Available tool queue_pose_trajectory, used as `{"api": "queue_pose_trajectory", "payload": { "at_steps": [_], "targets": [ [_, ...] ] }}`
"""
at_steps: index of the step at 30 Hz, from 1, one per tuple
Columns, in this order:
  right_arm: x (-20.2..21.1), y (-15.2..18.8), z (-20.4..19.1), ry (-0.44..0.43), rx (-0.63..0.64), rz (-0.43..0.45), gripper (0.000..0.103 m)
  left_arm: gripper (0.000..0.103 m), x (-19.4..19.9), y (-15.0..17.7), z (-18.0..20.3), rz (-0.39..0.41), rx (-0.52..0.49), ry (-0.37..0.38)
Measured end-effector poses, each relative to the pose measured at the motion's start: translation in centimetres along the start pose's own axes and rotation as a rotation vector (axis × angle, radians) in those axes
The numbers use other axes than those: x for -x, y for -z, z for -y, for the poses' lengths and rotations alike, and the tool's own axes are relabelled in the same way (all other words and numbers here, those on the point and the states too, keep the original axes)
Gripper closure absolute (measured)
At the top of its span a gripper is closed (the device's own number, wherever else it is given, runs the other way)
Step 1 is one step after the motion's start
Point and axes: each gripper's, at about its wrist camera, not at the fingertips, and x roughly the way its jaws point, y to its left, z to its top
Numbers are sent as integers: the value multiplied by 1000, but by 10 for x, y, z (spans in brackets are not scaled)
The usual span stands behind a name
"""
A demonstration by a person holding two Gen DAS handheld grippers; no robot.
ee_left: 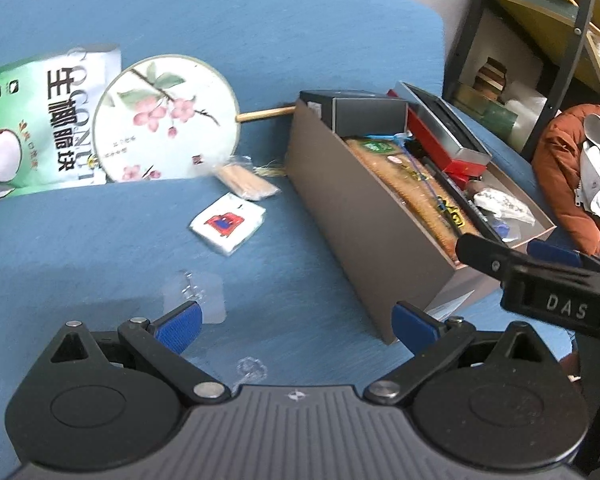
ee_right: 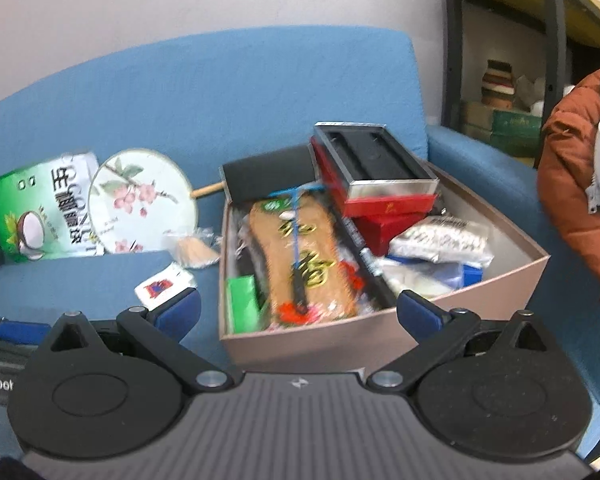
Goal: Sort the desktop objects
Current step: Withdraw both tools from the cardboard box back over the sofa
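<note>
Going left to right: the snack bag [ee_left: 28, 128] and round fan [ee_left: 164, 118] lean at the sofa back. The small white packet [ee_left: 229, 224] lies loose on the blue cushion, ahead of the left gripper [ee_left: 296, 320], the nearer one, fingers spread and empty. The box [ee_right: 380, 336] sits before the right gripper [ee_right: 298, 308], likewise spread.
</note>
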Motion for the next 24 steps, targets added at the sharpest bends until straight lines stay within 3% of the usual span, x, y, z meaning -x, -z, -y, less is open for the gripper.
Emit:
{"api": "queue_pose_trajectory", "payload": {
  "at_steps": [6,12,19,21,24],
  "targets": [
    [14,13,-28,-27,72,23,2,0,10,16,-46,-8,125,37],
    [19,41,-62,-199,184,-15,2,0,9,33,-95,-56,264,-5],
    [-7,73,-99,-302,241,-148,3,2,-8,36,-103,-83,244,23],
    [-13,79,-105,-313,247,-167,14,9,-17,32,-103,-83,234,30],
    [-23,84,-112,-327,247,-179,18,21,-29,22,-105,-73,206,37]
  ]
}}
